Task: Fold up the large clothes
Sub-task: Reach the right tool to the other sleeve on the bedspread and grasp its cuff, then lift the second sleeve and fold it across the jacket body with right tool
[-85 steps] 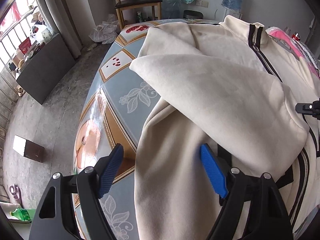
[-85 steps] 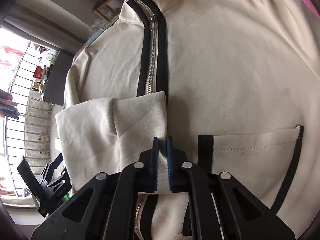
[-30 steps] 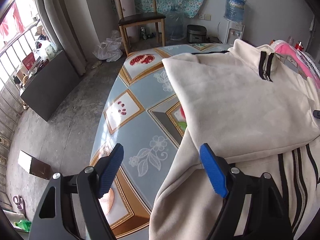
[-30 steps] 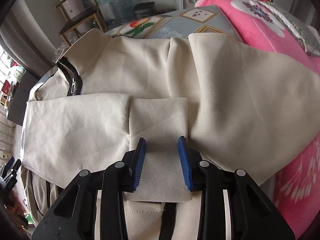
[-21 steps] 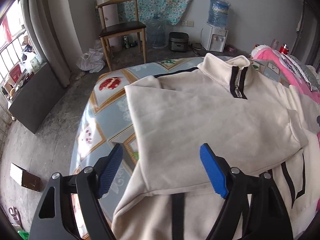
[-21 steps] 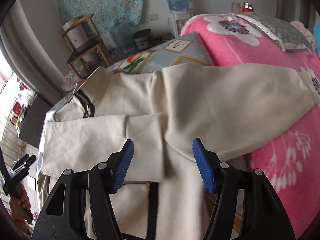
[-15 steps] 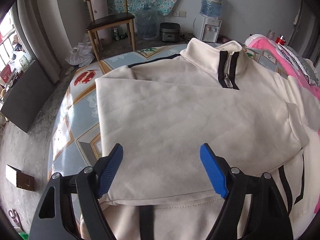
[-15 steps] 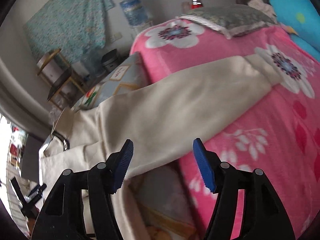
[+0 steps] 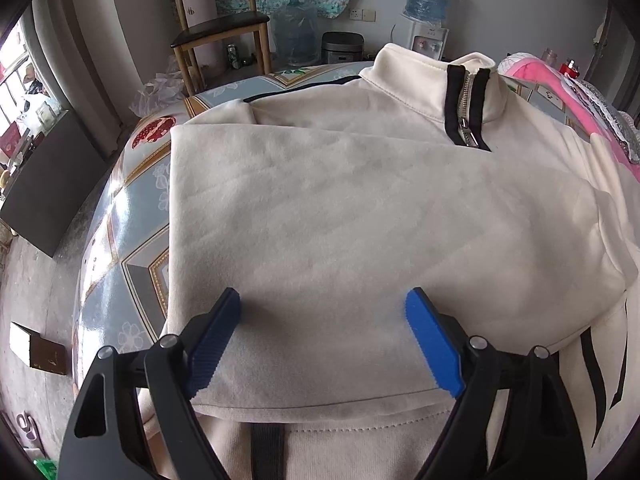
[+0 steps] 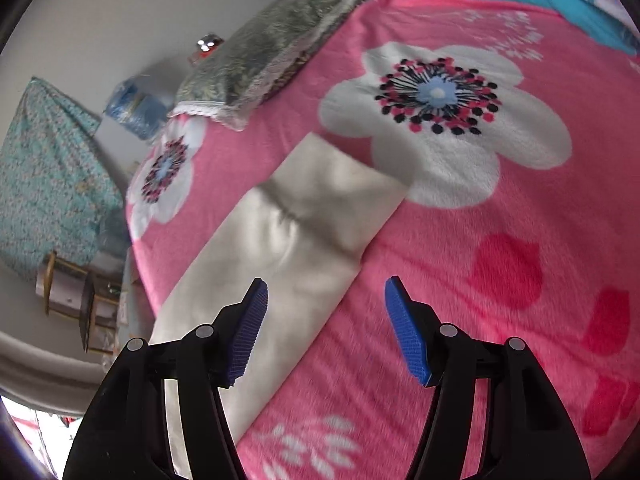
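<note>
Cream jacket (image 9: 360,208) lies front-up on the patterned surface (image 9: 120,216), one sleeve already folded across the chest; left hand-held gripper (image 9: 324,336) hovers over that fold, jaws wide apart, holding nothing. The other sleeve (image 10: 288,248) runs out onto the pink bed (image 10: 500,260), long axis from lower left to upper centre of the right view, cuff at the far end; right hand-held gripper (image 10: 326,328), spread and empty, is nearer, the sleeve just left of centre. No containers involved.
</note>
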Motion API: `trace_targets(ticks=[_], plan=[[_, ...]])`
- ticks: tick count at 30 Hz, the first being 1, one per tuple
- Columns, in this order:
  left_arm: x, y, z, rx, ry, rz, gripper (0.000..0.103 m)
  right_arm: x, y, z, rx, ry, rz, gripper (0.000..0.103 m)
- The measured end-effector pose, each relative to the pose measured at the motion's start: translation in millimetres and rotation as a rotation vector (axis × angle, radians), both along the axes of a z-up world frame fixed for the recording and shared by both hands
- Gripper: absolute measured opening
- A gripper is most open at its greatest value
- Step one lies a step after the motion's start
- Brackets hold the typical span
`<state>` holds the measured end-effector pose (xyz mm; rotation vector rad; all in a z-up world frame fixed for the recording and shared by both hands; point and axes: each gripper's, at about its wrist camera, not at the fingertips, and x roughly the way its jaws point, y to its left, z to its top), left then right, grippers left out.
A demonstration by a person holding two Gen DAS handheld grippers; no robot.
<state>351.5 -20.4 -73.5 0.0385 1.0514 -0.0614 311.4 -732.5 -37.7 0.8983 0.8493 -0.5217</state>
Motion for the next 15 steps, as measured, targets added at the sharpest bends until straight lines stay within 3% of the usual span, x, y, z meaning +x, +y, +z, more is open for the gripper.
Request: trace_targets(ticks=[5,9,11,15], plan=[[2,-2,-4,-0.007,0.006,-0.024,0.098,8,-19,-23,0.074,-0.02,-0.064,0.047],[3,-2,-4,-0.004,0.006,-0.04,0.098,11,-26,-29,0.082,-0.051,-0.089,0.037],[4,-2,-4,-0.006,0.013,-0.043,0.098,11,-26,-28,0.068,-0.037,-0.104,0.017],[4,-2,-4,-0.006,0.02,-0.042,0.098,5,-23,-9,0.032,-0.083,-0.103,0.01]])
